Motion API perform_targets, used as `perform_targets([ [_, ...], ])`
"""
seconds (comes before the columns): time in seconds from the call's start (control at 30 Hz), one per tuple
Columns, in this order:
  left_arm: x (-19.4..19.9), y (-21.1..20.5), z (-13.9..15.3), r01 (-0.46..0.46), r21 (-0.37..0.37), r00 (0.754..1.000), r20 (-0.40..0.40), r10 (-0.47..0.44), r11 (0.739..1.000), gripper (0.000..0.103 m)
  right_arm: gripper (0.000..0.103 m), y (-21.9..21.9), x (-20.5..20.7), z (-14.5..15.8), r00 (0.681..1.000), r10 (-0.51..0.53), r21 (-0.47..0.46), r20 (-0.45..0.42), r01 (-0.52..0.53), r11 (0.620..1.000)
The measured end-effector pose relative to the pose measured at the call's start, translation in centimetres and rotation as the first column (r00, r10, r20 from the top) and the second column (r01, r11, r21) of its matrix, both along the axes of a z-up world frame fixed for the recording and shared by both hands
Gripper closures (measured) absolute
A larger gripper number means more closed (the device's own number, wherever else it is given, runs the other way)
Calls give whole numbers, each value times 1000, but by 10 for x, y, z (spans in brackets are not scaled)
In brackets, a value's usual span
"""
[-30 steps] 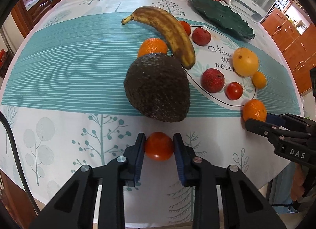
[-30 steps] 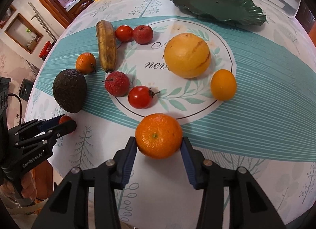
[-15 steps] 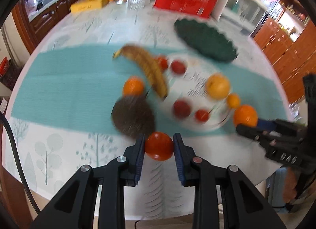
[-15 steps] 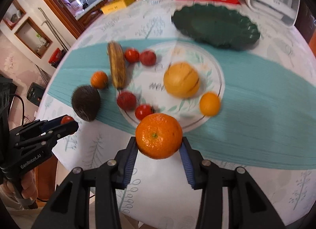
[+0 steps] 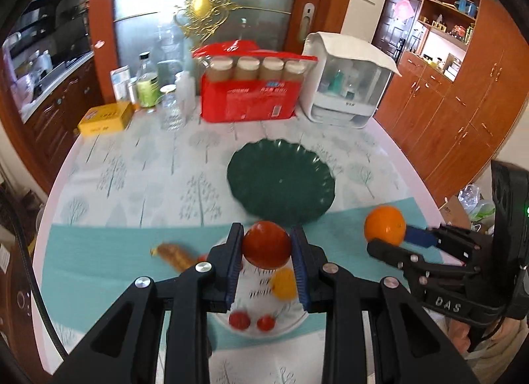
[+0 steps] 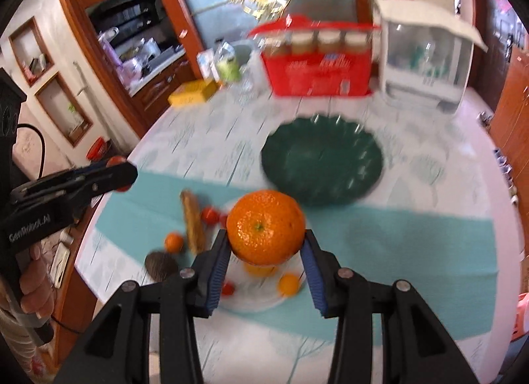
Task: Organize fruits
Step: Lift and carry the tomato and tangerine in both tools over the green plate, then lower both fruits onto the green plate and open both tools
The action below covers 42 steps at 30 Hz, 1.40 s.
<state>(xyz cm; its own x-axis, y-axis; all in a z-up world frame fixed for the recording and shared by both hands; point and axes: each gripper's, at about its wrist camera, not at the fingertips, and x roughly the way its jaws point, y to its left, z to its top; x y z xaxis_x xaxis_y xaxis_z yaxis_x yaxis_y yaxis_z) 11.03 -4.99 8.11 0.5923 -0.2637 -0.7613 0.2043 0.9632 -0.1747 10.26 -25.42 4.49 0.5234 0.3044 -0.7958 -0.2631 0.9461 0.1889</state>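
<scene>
Gripping a tomato [image 5: 266, 244] in the left claw [image 5: 266, 263], orange [image 6: 266, 227] in the right claw [image 6: 266, 271], fruit below blurred, partly hidden.

Dark green plate [image 5: 281, 182], teal-banded tree-print tablecloth [image 5: 132, 179], orange mandarin [image 6: 266, 227], red tomato [image 5: 266, 244].

left claw [image 5: 267, 263] | lifted tomato [image 5: 266, 244] | right claw [image 6: 265, 261] | lifted orange [image 6: 266, 227] | both raised above table

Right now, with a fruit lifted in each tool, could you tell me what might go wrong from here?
Two risks stand out. The left tool grips the tomato only at its sides, so squeezing could bruise it, or it could slip and drop. The right tool holds the orange by its lower half; a quick swing might roll it out. Both appear headed for the green plate, so they may collide there.
</scene>
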Motion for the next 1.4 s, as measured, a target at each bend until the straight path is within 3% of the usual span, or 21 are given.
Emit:
perform_targets([
  [0.13,45,-15,4,33,46,999,-5,-33,998,76,60,-2,42,9,998,-40,-55,43,42,998],
  [0.3,111,-33,-17,77,57,995,-72,-73,995,76,60,-6,105,-8,992,-118,-108,32,121,987],
  [0.53,191,-53,-101,87,43,971,-226,-75,995,76,59,-16,166,-85,977,-198,-157,-78,184,970],
  [0.8,225,-70,-190,94,34,930,-361,-75,995,76,59,-8,179,-167,953,-180,-140,-243,149,979],
  [1.03,232,-80,-219,120,46,918,-386,-93,992,76,58,-5,179,-189,947,-159,-127,-278,128,984],
  [1.1,233,-81,-224,122,54,916,-390,-92,991,71,56,-6,179,-188,953,-152,-117,-263,125,985],
  [1.17,232,-81,-225,120,57,917,-388,-89,991,48,53,-6,178,-188,954,-149,-116,-260,122,986],
  [1.27,229,-78,-221,99,54,930,-361,-73,994,28,46,-5,176,-187,958,-149,-133,-247,119,984],
  [1.4,226,-73,-214,83,44,936,-347,-63,996,24,43,-3,172,-181,962,-144,-132,-230,115,985],
])
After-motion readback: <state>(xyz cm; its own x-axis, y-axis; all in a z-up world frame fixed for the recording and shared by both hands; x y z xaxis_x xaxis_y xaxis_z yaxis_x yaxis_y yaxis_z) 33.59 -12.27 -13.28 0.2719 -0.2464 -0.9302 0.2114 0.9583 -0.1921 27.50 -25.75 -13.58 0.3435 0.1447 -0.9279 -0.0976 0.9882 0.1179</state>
